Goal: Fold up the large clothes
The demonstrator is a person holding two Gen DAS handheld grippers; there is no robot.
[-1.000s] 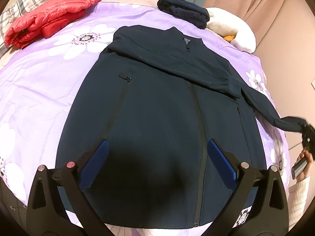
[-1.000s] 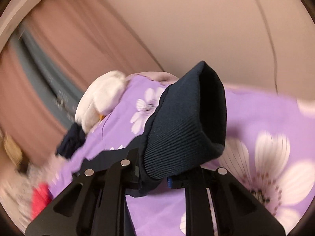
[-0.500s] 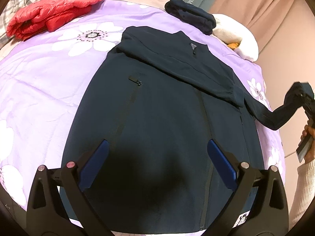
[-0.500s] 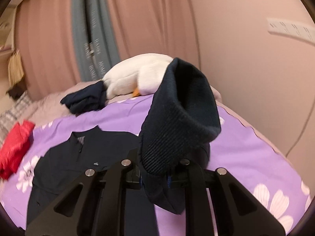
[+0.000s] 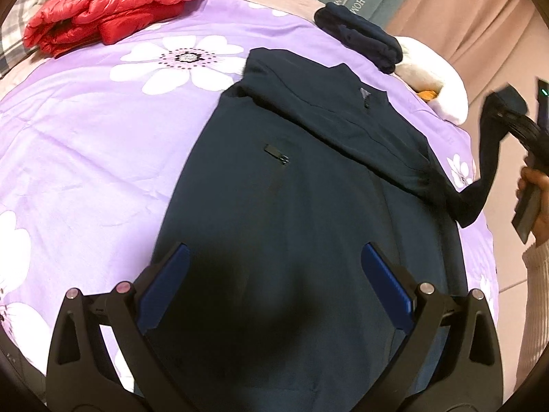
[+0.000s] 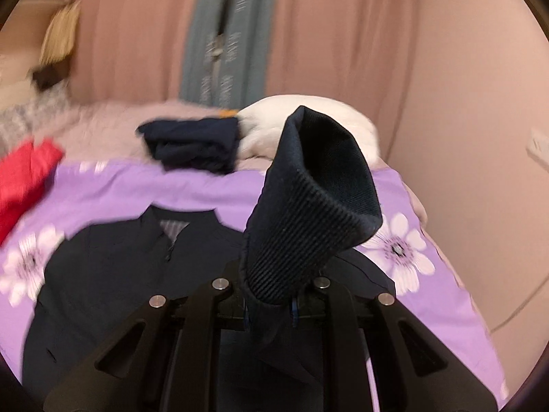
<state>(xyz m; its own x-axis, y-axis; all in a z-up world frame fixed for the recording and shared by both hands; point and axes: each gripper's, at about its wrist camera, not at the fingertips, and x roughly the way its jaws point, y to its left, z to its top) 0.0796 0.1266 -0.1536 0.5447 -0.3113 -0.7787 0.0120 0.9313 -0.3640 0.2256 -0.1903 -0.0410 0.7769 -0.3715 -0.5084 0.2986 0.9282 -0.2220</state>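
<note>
A large dark navy zip jacket (image 5: pixel 284 213) lies flat, front up, on a purple flowered bedspread (image 5: pixel 85 158). One sleeve is folded across its chest. My left gripper (image 5: pixel 274 274) is open and empty, hovering above the jacket's lower body. My right gripper (image 6: pixel 269 309) is shut on the ribbed cuff (image 6: pixel 302 226) of the other sleeve, held up in the air at the bed's right side. In the left wrist view that sleeve (image 5: pixel 487 158) hangs from the right gripper (image 5: pixel 504 110) down to the jacket's shoulder.
A folded red puffer jacket (image 5: pixel 113 10) lies at the far left. A folded navy garment (image 5: pixel 360 37) and a white plush toy (image 5: pixel 432 79) sit at the far edge. Pink curtains and a wall stand beyond the bed.
My right gripper has lifted the sleeve cuff from low beside the bed up high and swung it toward the jacket. The left gripper has drifted slightly and stays open.
</note>
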